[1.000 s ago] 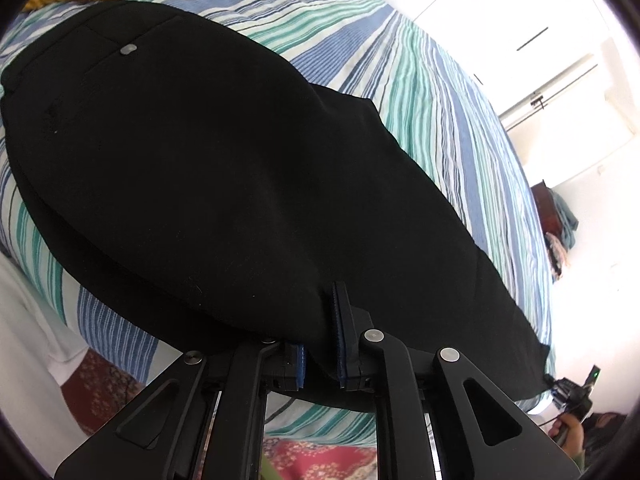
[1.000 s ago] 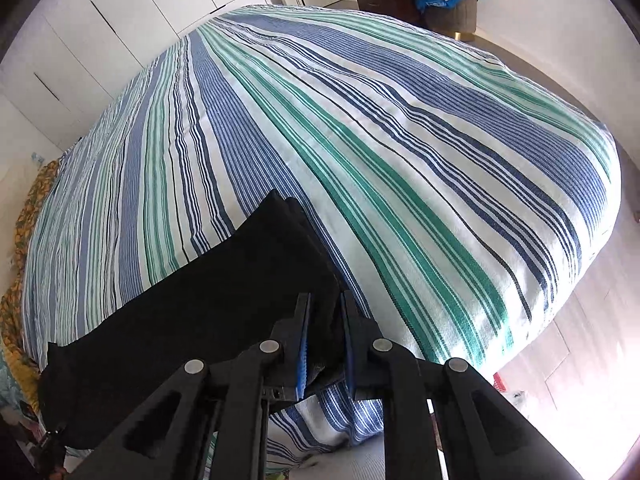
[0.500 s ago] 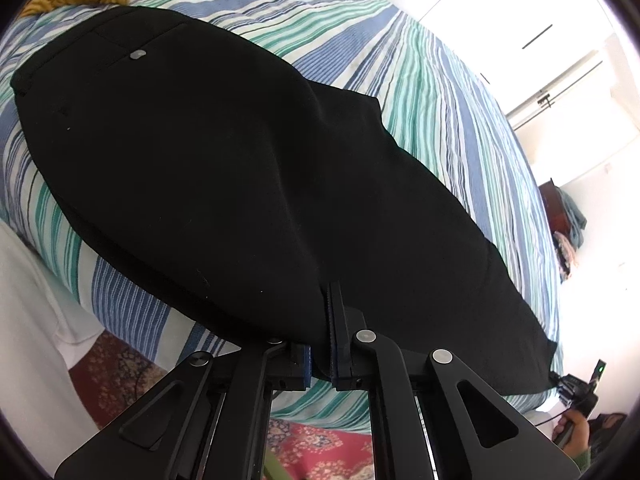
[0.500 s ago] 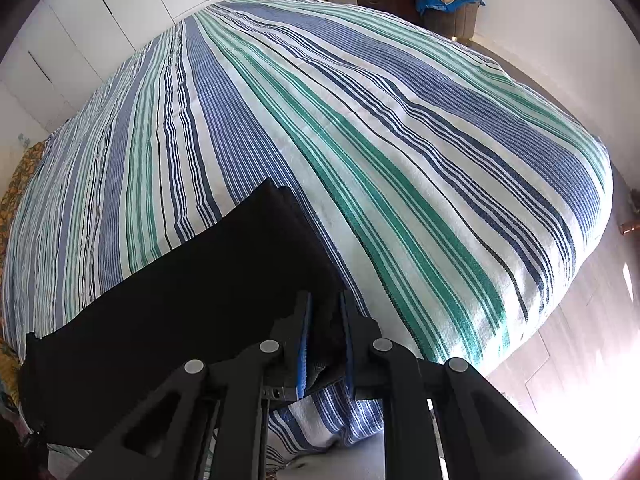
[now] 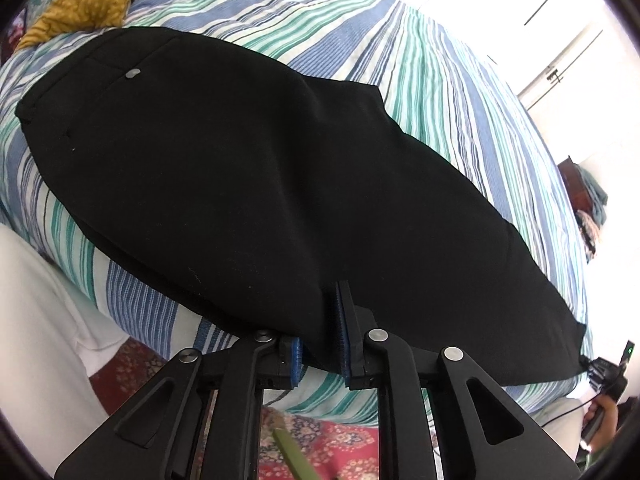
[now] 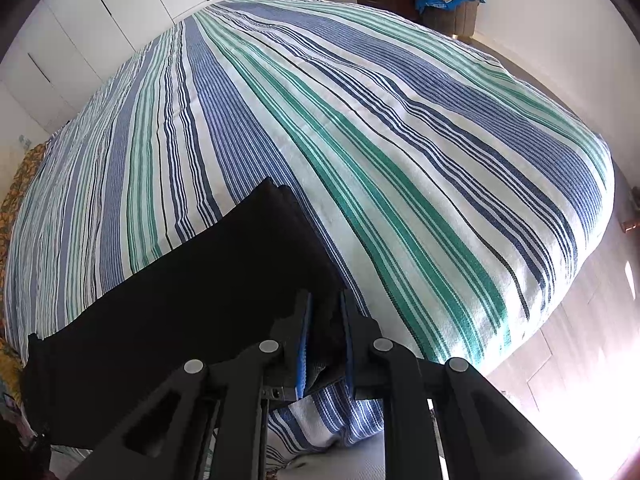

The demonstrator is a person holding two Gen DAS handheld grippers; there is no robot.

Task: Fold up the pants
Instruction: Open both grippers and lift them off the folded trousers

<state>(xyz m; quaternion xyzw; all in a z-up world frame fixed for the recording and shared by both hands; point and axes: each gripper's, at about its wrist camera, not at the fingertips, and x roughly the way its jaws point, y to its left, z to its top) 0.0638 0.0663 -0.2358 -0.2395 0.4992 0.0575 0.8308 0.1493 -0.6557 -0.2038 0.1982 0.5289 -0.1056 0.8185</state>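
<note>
**Both grippers on near edge of pants, L one loosened**

L gripper [image 5: 320,340] sat at the near long edge of the black pants [image 5: 260,184], roughly mid-length; blue pads stood apart w/ cloth bulging between them, so jaws looked part open, grip slack. R gripper [image 6: 324,336] was clamped on the hem-end corner of the pants [image 6: 192,300], fabric bunched between pads. Pants lay flat on the striped bedspread [image 6: 360,140], legs stacked, long axis running L-R along the near bed edge: waistband w/ button [image 5: 132,73] far left of L gripper, hems at R gripper. Judgement: next fold carries hems toward waist, so R hand is the mover. Vs 0.5 s ago: L pads were nearly together, now wider; R grip unchanged, cameras shifted slightly.
</note>
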